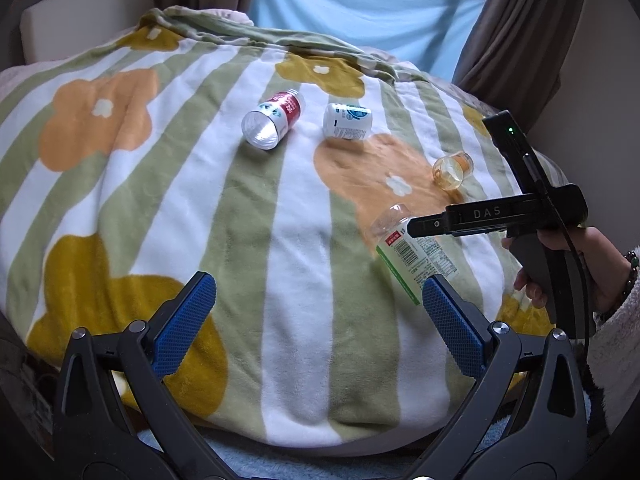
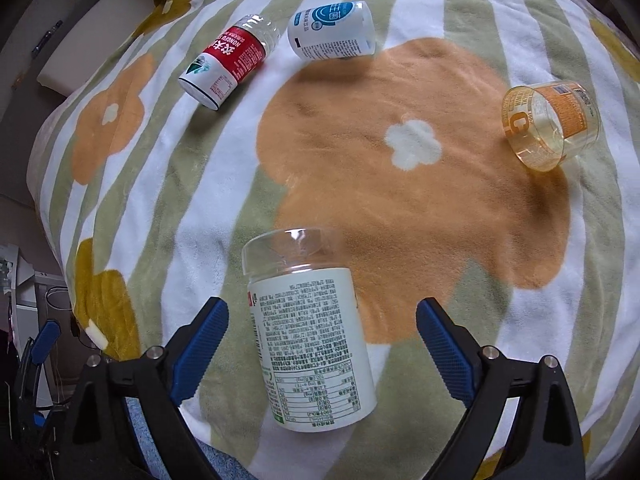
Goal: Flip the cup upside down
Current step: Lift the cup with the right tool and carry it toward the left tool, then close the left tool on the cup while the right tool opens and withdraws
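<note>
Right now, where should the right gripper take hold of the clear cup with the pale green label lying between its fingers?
Grip the clear cup with the pale green label across its labelled middle, coming straight forward. It lies on its side along the right gripper, whose open fingers already flank its curved sides.

My right gripper [image 2: 322, 350] is spread wide, its blue-padded fingers [image 2: 200, 350] on either side of a clear cup with a pale green label [image 2: 310, 344]; neither pad touches it. The cup lies on its side on the striped flower blanket [image 2: 400, 208], its clear end pointing away from me. Farther off, a red-and-white labelled cup [image 2: 228, 66] lies on its side, with a white-and-blue labelled cup [image 2: 332, 32] just beside it. An amber cup with an orange label [image 2: 554, 124] lies well apart at the right. The left gripper [image 2: 42, 340] shows at the lower left edge.
</note>
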